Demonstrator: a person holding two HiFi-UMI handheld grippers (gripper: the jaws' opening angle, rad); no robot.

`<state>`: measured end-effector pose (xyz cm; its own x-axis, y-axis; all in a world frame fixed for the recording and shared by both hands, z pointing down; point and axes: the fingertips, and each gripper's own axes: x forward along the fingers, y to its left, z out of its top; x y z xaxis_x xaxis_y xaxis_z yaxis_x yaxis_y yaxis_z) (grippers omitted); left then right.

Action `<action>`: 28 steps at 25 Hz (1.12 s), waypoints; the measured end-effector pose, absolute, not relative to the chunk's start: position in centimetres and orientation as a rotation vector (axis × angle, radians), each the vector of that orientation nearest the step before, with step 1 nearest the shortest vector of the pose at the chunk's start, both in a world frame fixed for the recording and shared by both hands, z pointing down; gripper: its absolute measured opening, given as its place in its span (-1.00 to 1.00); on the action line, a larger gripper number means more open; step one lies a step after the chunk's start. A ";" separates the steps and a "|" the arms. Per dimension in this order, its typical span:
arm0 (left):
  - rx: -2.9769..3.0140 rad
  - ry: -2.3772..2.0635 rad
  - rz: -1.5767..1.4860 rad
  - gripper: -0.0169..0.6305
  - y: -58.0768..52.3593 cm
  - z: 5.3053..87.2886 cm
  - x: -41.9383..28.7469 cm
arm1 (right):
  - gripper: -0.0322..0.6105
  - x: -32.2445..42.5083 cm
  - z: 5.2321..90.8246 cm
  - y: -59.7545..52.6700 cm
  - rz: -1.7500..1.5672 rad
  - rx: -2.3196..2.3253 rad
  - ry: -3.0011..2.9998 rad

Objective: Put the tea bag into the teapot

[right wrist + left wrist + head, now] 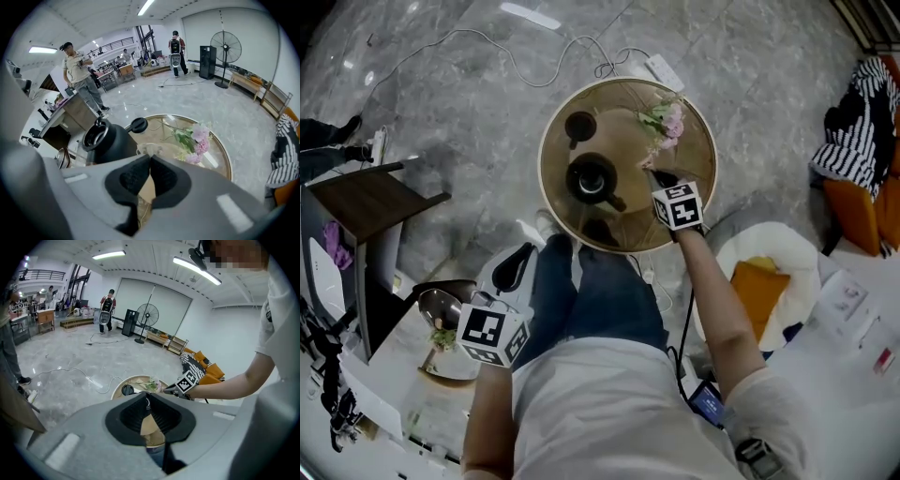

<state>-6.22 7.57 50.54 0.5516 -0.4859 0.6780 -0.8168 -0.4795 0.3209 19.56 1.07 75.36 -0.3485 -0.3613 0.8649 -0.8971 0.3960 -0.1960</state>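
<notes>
On the round glass table [703,192] stands a black teapot [592,178] with its mouth open; its lid [579,125] lies further back. In the right gripper view the teapot [105,140] is just left of my jaws, and the lid [138,124] is behind it. My right gripper [654,175] hovers over the table to the right of the teapot. It is shut, with a small pale tea bag [149,149] pinched at its tips [150,157] and a thin string hanging below. My left gripper [514,267] is shut and holds nothing, low by my knee, off the table.
Pink flowers [667,122] lie on the table behind my right gripper. A cable and power strip [661,67] run over the floor beyond. A dark wooden stand [375,202] is at left, an orange cushion [759,281] and striped cloth [862,122] at right. People stand far off.
</notes>
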 end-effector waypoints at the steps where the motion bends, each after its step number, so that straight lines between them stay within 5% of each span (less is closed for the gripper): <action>1: 2.159 -1.043 0.671 -0.91 7.7 50.4 -6.6 | -0.89 18.7 74.6 1.3 0.886 1.074 -1.906; 12: 2.165 -1.043 0.608 -0.91 9.0 50.1 -12.4 | -0.89 9.4 69.0 1.6 0.819 1.021 -1.997; 28: 2.135 -1.063 0.595 -0.91 9.3 51.0 -18.5 | -0.89 4.5 74.4 2.4 0.815 0.911 -1.870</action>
<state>-18.45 9.33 50.97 0.5637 -0.5139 0.6467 -0.8198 -0.4433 0.3625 4.54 2.41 74.39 -0.3470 -0.2639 0.9000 -0.8390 0.5163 -0.1721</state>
